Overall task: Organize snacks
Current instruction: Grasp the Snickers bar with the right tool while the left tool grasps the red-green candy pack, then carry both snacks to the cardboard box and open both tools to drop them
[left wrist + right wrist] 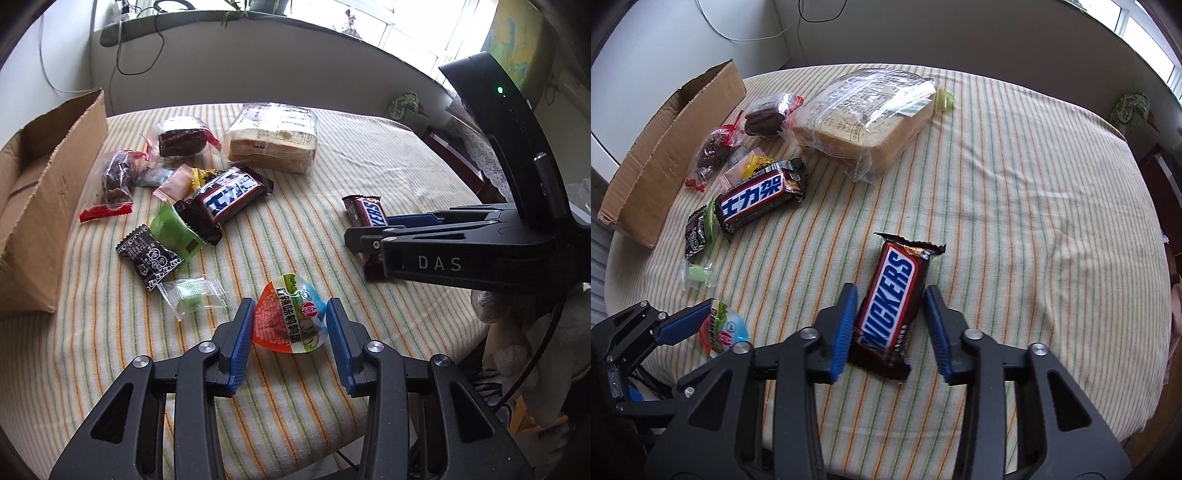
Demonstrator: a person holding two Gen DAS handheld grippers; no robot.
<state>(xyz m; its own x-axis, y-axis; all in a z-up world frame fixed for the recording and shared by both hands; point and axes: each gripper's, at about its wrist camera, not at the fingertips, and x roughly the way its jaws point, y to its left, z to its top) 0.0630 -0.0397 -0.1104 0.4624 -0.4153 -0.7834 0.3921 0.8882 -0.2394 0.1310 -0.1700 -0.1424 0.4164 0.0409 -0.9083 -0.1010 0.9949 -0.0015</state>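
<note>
My left gripper (pixel 290 321) is open around a red, white and blue quail-egg packet (pixel 290 317) lying on the striped tablecloth; its pads stand on either side with small gaps. My right gripper (pixel 890 314) is open around a brown Snickers bar (pixel 892 299) that lies flat between the fingers. The right gripper also shows in the left wrist view (pixel 369 236) over that bar (pixel 364 210). The left gripper and its packet (pixel 724 328) show at the lower left of the right wrist view.
An open cardboard box (pixel 44 192) stands at the table's left. A heap of snacks lies beside it: a big Snickers pack (pixel 229 195), bagged bread (pixel 273 136), dark cakes (pixel 183 138), small candies (pixel 149 254). The table edge is near, in front and at the right.
</note>
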